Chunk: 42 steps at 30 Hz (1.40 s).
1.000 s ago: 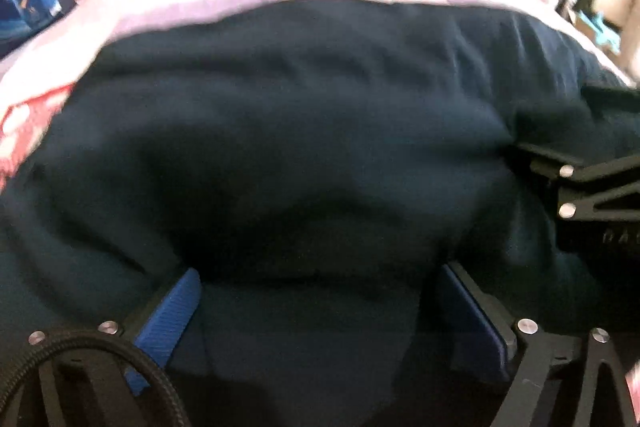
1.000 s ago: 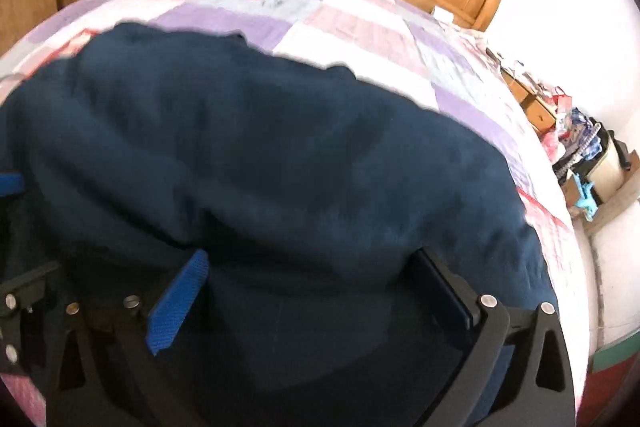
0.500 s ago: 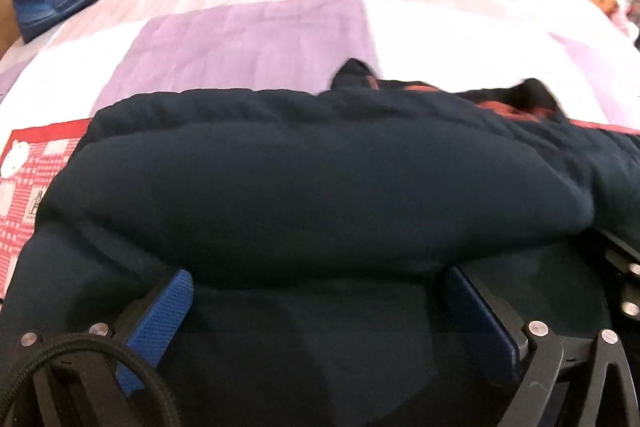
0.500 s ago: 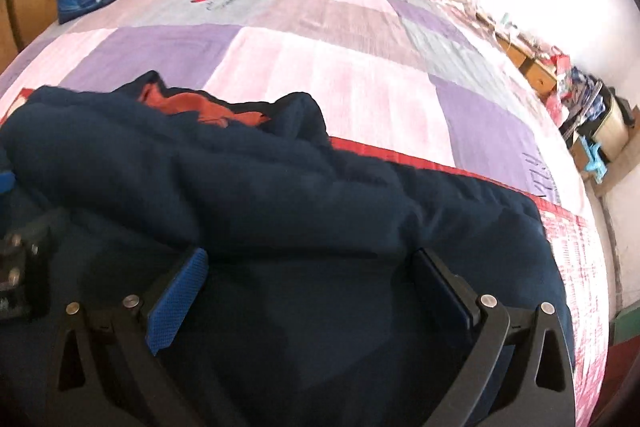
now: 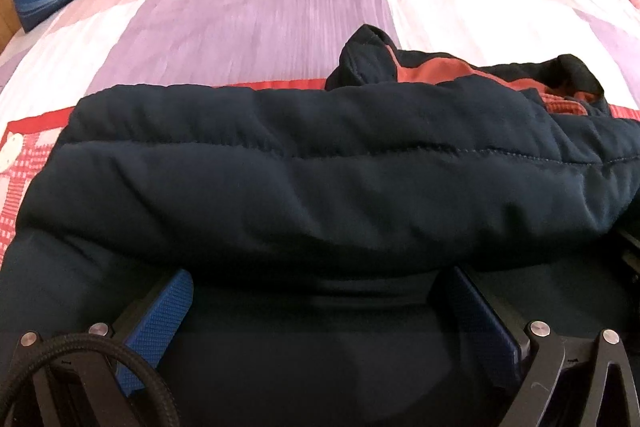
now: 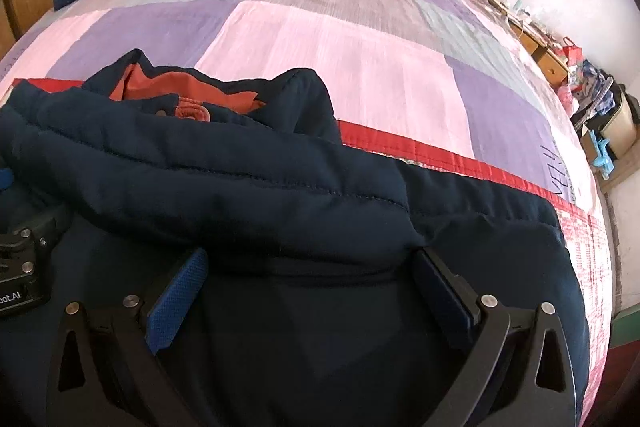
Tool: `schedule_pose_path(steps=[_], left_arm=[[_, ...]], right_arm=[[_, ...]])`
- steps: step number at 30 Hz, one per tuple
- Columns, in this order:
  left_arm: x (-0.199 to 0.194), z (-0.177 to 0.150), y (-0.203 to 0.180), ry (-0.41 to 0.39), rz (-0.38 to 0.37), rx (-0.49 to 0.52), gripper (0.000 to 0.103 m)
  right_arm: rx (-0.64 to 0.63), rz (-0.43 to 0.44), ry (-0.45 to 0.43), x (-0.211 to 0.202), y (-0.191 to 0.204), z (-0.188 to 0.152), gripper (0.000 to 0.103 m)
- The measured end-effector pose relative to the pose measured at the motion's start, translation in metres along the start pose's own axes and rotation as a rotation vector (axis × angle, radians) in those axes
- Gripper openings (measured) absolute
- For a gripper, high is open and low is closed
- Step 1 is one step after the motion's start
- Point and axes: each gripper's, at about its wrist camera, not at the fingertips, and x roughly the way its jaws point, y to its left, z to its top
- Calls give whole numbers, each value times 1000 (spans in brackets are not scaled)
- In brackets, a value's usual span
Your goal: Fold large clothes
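Folding: my navy padded jacket [image 5: 320,167] lies doubled on the bed [image 5: 260,7].
Jaws: left gripper [image 5: 320,303] and right gripper [image 6: 312,287] spread wide, fingertips hidden under the fold; grip unclear.
Next: probably press flat, then fold again.

Padded jacket, folded over on itself

The jacket [image 5: 320,179] is dark navy, quilted, with visible stitched seams running across its width and a rust-orange lining exposed at the collar [image 5: 436,71]. It lies flat on a patchwork bedspread, spread wide from side to side. One thick padded layer is doubled over the layer beneath it, forming a rounded roll along the near edge. The collar stands slightly raised at the far edge, its lining facing up.
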Motion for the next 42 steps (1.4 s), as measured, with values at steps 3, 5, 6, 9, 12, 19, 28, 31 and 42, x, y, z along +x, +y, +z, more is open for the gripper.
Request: schedule_pose_path(steps=[3, 5, 6, 9, 12, 19, 28, 31, 42], left_arm=[[1, 1, 2, 12, -23, 3, 103], [2, 4, 9, 16, -33, 6, 103], [2, 6, 17, 17, -27, 1, 103], [3, 10, 43, 21, -10, -28, 103], [6, 11, 76, 24, 35, -52, 103], [28, 11, 97, 32, 41, -40, 103], [27, 13, 112, 26, -49, -50, 99], [10, 4, 129, -11, -97, -81, 86], [4, -55, 197, -46, 23, -313, 99]], right_arm=[[-3, 12, 12, 1, -4, 2, 103], [12, 20, 18, 1, -12, 3, 103], [24, 19, 20, 1, -17, 3, 103], [91, 12, 32, 1, -44, 3, 103], [141, -9, 49, 3, -71, 1, 103], [151, -35, 88, 21, -87, 5, 103], [177, 2, 90, 39, -97, 11, 103], [209, 18, 73, 33, -103, 8, 103], [217, 29, 48, 24, -101, -1, 103]])
